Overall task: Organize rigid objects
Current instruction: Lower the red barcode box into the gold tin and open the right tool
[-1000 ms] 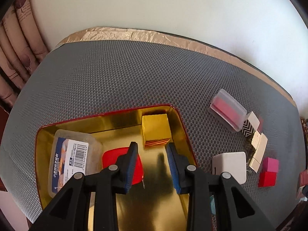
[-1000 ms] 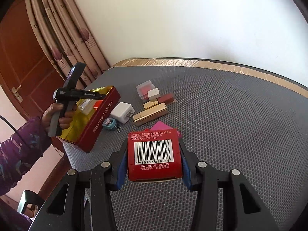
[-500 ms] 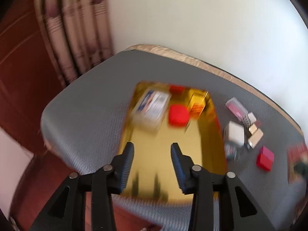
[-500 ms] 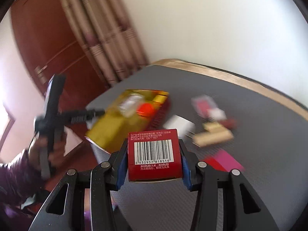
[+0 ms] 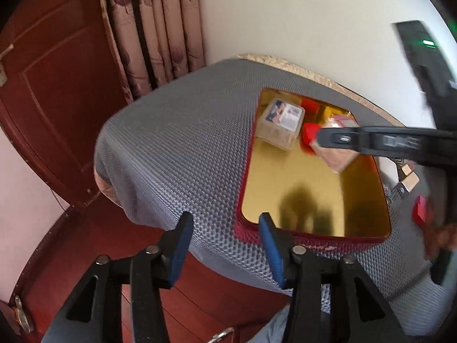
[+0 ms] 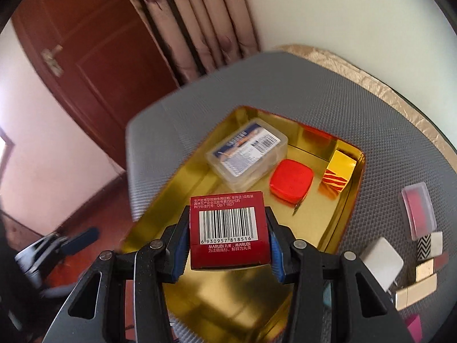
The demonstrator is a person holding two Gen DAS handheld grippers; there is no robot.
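Observation:
My right gripper [image 6: 230, 253] is shut on a dark red barcode box [image 6: 228, 228] and holds it above the near part of the gold tin tray [image 6: 311, 228]. In the tray lie a clear plastic labelled box [image 6: 247, 151], a red rounded case [image 6: 291, 180] and a gold striped cube [image 6: 340, 171]. My left gripper [image 5: 225, 245] is open and empty, off the table's near left corner, short of the tray [image 5: 297, 177]. In the left wrist view the right gripper's body [image 5: 385, 143] crosses above the tray and hides part of its contents.
On the grey mat right of the tray lie a clear pink case [image 6: 418, 210], a white charger [image 6: 381, 261], a zigzag-patterned box [image 6: 428, 245], gold tubes [image 6: 415, 293] and a pink box [image 6: 414, 327]. A brown door [image 5: 48, 100] and curtains [image 5: 157, 31] stand to the left.
My right gripper has carried the red box leftward from the mat to above the tray. My left gripper has pulled back out of the tray to beyond the table's corner.

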